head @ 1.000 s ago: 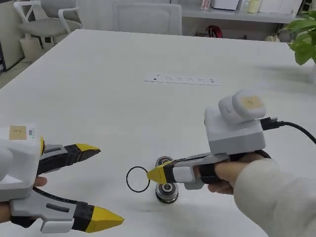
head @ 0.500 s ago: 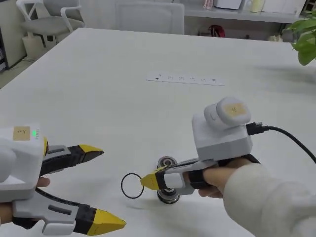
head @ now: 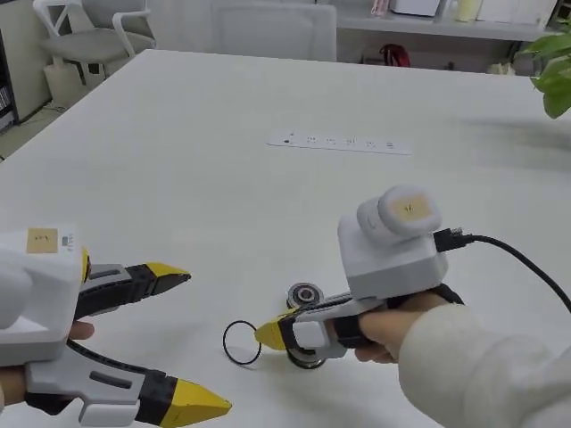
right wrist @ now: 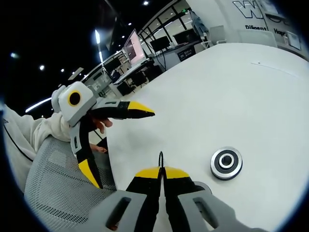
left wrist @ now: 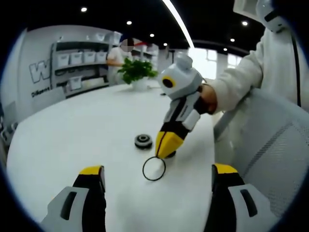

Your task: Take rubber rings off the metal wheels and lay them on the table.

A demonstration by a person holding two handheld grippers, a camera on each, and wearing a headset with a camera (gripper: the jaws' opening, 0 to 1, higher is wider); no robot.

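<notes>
Rubber ring is pinched at its near edge by the right gripper, whose yellow tips are pressed together on it. In the right gripper view the ring shows as a thin dark line rising from between the clenched jaws. The loop hangs out in front of the tips, free of any wheel and low over the table; in the left gripper view it looks nearly flat on the surface, though I cannot tell whether it touches. Holding it by one edge lets the rest of the loop settle flat when the jaws release, so this looks like the laying-down step. Directly under the right gripper sits a metal wheel, partly hidden, probably the one this ring came from. A second wheel lies just beyond it, well seen in the right gripper view. The left gripper hovers off to the left with its jaws spread wide and nothing between them, kept clear of the work. Farther up the table lies a white power strip.
</notes>
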